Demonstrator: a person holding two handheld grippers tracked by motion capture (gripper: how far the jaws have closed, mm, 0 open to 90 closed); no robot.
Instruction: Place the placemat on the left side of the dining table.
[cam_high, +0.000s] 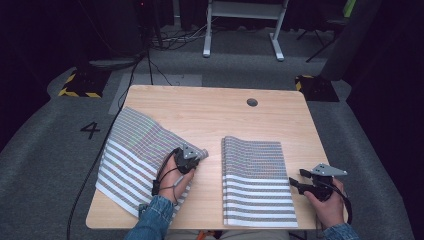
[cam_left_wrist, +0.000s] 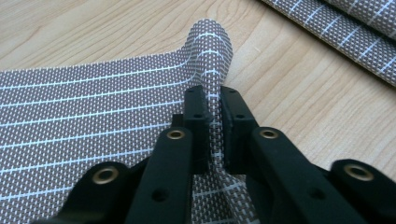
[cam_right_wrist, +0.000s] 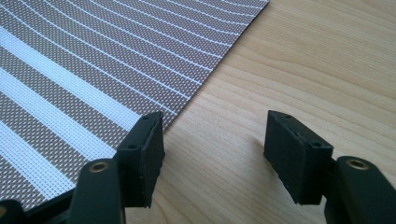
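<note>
The left tongs (cam_left_wrist: 213, 122) are pinched tight on a raised fold at the edge of the striped mat (cam_left_wrist: 84, 116), the woven cloth standing up between the two black pads. From above, the left tongs (cam_high: 192, 159) sit at the inner corner of that striped mat (cam_high: 132, 150), which lies angled on the left half of the bench (cam_high: 210, 107) with its near corner hanging off the front edge. Over on the right, a second striped mat (cam_high: 255, 180) lies flat and square, well apart from the first. The right tongs (cam_high: 295, 181) hover just beside its right edge, held low in the person's hand. The right gripper view has the right tongs (cam_right_wrist: 212, 156) standing wide, nothing between them, one pad at the second mat's edge (cam_right_wrist: 93, 70), the other over bare wood.
</note>
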